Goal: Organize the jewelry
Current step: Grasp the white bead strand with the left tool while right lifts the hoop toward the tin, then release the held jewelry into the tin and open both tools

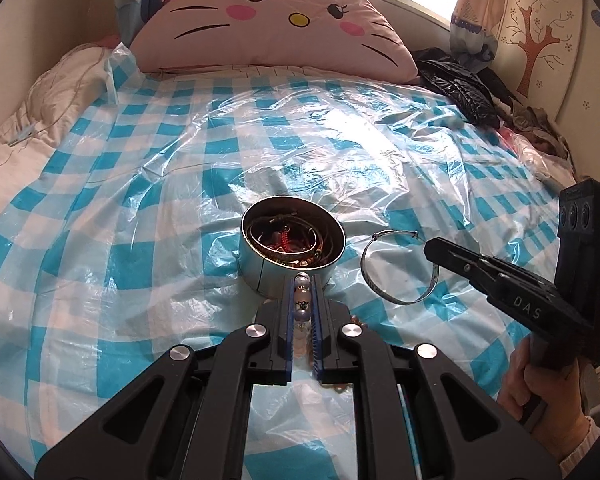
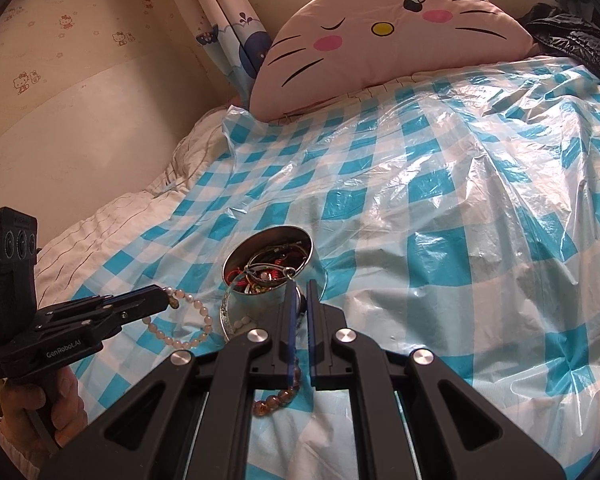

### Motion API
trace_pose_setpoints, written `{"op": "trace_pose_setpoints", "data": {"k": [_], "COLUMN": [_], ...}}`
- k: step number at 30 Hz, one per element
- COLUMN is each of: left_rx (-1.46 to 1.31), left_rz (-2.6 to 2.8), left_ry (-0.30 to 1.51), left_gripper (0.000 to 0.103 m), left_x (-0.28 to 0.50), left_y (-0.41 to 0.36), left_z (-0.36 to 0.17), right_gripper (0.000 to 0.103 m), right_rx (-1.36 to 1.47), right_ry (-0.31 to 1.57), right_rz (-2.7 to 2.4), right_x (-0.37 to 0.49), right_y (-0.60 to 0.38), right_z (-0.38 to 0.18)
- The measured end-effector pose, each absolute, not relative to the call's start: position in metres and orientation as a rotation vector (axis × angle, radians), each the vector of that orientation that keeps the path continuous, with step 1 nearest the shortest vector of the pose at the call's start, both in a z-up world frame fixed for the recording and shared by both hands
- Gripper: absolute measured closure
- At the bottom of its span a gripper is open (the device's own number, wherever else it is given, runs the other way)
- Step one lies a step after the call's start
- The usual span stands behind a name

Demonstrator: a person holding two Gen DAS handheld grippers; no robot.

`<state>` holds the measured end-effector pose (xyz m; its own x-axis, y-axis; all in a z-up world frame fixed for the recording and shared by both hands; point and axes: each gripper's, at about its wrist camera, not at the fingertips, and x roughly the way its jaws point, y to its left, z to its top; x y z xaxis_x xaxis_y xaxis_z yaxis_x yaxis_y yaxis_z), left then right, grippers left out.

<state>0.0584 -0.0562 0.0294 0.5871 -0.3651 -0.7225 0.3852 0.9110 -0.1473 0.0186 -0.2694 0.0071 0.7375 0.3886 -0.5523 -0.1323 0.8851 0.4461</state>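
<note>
Left wrist view: at lower centre, the left claw (image 1: 302,300) clenches a pale pearl-bead bracelet (image 1: 302,294) beside the round silver tin of jewelry (image 1: 260,268), likely for dropping in.

Right wrist view: the right claw (image 2: 299,300) grips a thin silver bangle (image 2: 230,312) at the tin's near edge.

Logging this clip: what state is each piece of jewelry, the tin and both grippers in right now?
Left gripper: shut on the pearl bracelet, lifted near the tin.
Right gripper: shut on the silver bangle.
Round tin: open, no lid on it, holding tangled jewelry.
Brown bead bracelet: lying loose on the checked sheet, outside the tin.
</note>
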Motion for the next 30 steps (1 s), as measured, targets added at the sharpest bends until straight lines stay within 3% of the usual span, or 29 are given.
{"op": "trace_pose_setpoints", "data": {"k": [15, 27, 29, 30], "left_rx": [-0.011, -0.01, -0.029, -0.04], "left_rz": [-0.472, -0.413, -0.389, -0.377], "left_ry": [0.795, 0.901, 0.904, 0.896], "left_gripper": [0.096, 0.095, 0.086, 0.07], "left_x": [0.105, 0.157, 0.16, 0.16], "left_y": [-0.076, -0.087, -0.079, -0.074], "left_z": [0.039, -0.009, -0.012, -0.011], "right_gripper": [0.097, 0.097, 0.097, 0.097], "right_rx": [0.366, 0.323, 0.308, 0.302], "right_ry": [0.68, 0.703, 0.713, 0.717], "right_rz": [0.305, 0.286, 0.288, 0.291], "right_x": [0.043, 0.08, 0.086, 0.089], "right_y": [-0.263, -0.265, -0.262, -0.26], "right_z": [0.013, 0.004, 0.002, 0.001]}}
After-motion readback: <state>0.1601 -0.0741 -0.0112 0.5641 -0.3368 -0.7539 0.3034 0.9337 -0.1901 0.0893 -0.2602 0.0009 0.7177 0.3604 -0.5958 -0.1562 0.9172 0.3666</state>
